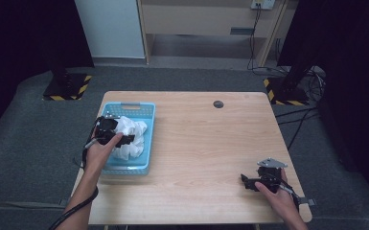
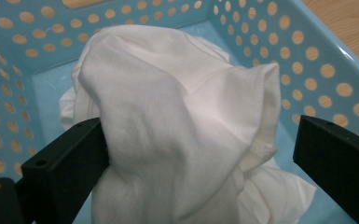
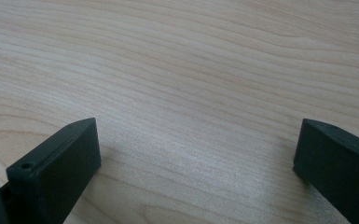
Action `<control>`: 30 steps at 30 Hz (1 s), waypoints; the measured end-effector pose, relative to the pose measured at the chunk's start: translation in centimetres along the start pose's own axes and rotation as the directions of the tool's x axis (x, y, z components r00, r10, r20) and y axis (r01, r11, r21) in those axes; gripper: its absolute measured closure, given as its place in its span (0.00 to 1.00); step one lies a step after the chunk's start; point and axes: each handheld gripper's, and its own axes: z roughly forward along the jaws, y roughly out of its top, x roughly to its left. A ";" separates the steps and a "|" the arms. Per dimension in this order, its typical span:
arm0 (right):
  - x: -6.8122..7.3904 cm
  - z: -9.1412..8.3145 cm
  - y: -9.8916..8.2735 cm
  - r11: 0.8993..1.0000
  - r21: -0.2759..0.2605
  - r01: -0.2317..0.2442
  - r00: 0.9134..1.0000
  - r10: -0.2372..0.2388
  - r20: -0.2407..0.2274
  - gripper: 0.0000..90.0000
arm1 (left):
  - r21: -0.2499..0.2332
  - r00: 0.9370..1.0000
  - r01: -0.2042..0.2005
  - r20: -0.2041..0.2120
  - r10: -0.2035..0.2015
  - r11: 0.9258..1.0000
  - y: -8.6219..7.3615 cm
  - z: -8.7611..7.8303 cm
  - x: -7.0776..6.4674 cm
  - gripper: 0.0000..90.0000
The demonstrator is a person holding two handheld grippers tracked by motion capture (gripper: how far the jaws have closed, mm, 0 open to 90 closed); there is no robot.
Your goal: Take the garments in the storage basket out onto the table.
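Note:
A crumpled white cloth (image 1: 132, 137) lies in a light blue perforated basket (image 1: 141, 165) at the table's left side. My left gripper (image 1: 124, 139) hangs over the basket, open, its jaws straddling the cloth (image 2: 177, 126); the left jaw touches the fabric and the right jaw stands clear of it. In the left gripper view the basket wall (image 2: 326, 70) rises behind the cloth. My right gripper (image 1: 248, 182) rests low near the table's front right corner, open, with bare wood (image 3: 191, 93) between its jaws.
The wooden table (image 1: 206, 143) has a round dark grommet (image 1: 218, 104) near its far edge. Grey carpet surrounds it, with stand bases marked in yellow and black (image 1: 67, 88) at both far sides and cables (image 1: 306, 120) on the right.

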 end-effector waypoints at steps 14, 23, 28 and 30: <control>0.0 0.0 0.0 1.000 0.000 0.001 1.000 -0.001 -0.002 0.00 | 0.053 1.000 0.008 -0.005 -0.008 0.999 0.2 1.6 0.4 0.01; 0.0 0.0 0.0 1.000 0.000 0.004 1.000 -0.004 -0.004 0.00 | 0.099 1.000 0.015 -0.019 -0.013 0.995 0.4 2.6 0.6 0.00; 0.0 0.0 0.0 1.000 0.000 0.004 1.000 -0.004 -0.005 0.00 | 0.098 0.999 0.037 -0.022 -0.035 0.994 0.4 2.9 0.6 0.00; 0.0 0.0 0.0 1.000 0.000 0.003 1.000 -0.003 -0.005 0.00 | 0.115 0.999 0.032 -0.034 -0.028 0.993 0.5 3.1 0.6 0.00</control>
